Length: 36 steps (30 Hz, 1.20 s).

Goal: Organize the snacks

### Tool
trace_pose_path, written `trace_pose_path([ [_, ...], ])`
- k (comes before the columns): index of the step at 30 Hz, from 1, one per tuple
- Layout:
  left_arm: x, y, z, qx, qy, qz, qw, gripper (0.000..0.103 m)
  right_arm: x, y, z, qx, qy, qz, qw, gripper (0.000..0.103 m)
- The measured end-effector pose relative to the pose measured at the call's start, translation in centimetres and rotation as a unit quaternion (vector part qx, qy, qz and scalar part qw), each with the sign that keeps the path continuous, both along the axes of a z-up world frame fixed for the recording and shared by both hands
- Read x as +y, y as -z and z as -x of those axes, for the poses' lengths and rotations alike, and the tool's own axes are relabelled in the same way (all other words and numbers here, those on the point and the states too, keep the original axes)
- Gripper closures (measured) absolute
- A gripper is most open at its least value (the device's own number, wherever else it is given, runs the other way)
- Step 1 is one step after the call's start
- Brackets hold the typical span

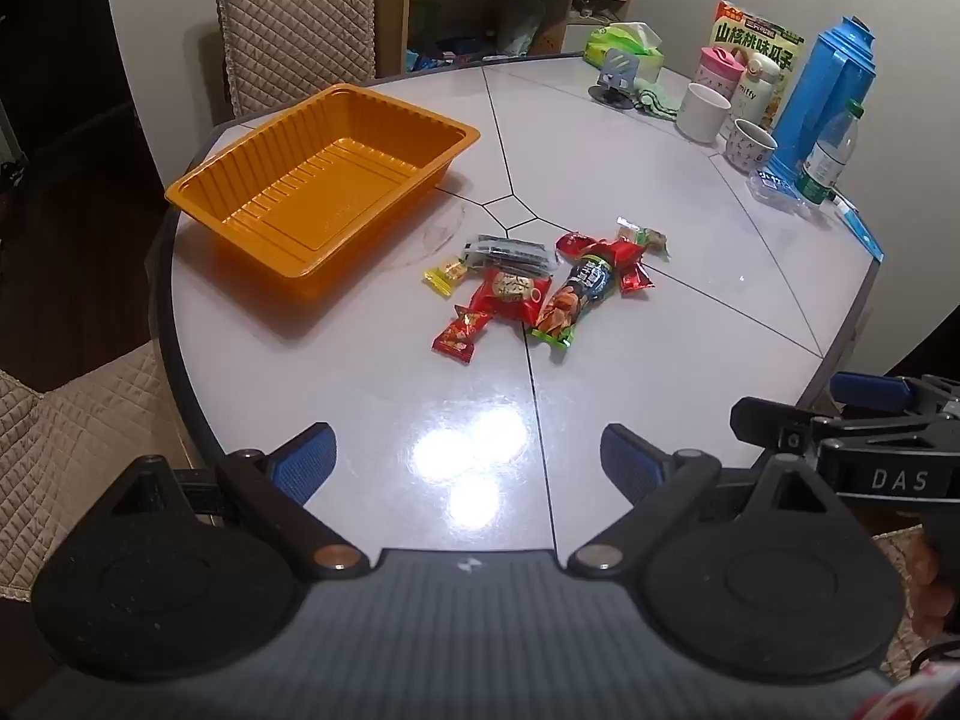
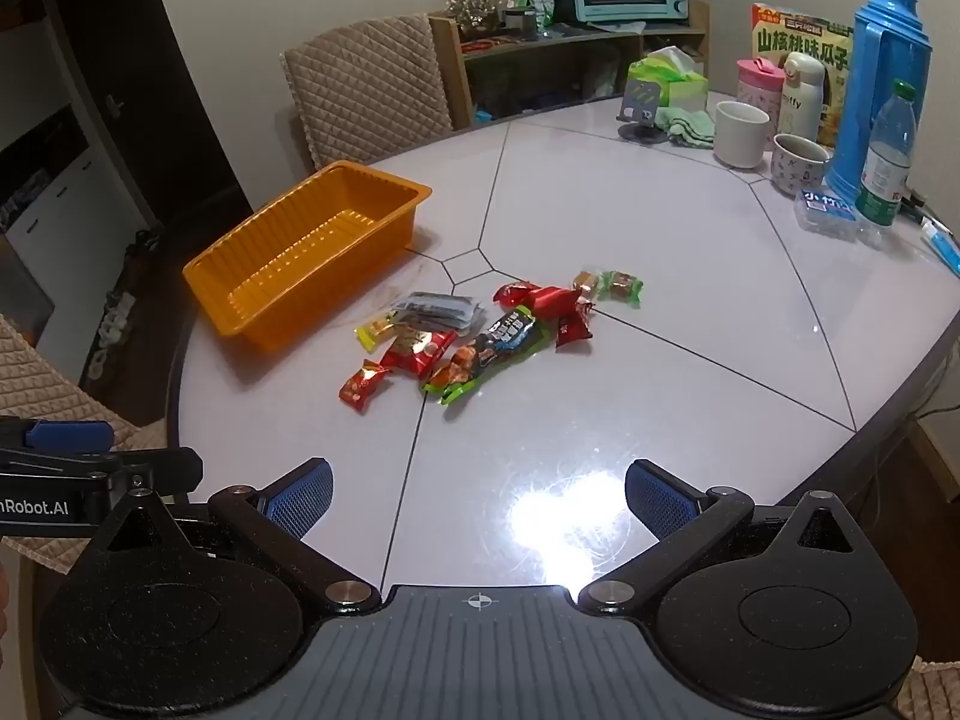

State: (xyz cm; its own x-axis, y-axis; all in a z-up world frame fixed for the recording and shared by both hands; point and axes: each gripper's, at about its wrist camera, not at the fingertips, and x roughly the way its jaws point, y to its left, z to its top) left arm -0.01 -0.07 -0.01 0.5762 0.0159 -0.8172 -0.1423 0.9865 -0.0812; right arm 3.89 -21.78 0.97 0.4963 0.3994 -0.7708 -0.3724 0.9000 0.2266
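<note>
Orange plastic marks your goal: in the left wrist view the empty tray [image 1: 324, 180] sits at the far left of the table [image 1: 360, 396], and the snacks [image 1: 540, 285] lie loose in a heap just right of it, none inside yet. Your left tongs [image 1: 468, 459] hang above the near edge, spread as wide as they go, holding and touching nothing. The small red packet [image 1: 459, 336] is nearest you and lies a little clear of the heap, so start there; come down over its middle so both pads meet the wrapper, not the crimped ends.

In the right wrist view the tray [image 2: 312, 246] is again at the left, snacks [image 2: 480, 336] in the middle of the table. Your right tongs [image 2: 479, 501] are also fully spread and empty, well short of the heap. I judge the green sweet [image 2: 621, 286] at the far right suits this hand; work one side each so the tongs do not cross.
</note>
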Motion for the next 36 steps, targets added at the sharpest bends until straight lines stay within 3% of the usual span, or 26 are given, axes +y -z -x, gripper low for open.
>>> trace_pose_path([
  [36,0.54,0.12,-0.08,0.005,-0.006,0.009,0.9999,0.009,0.77,0.09,-0.28,-0.001,-0.002,0.004,1.0,0.0],
])
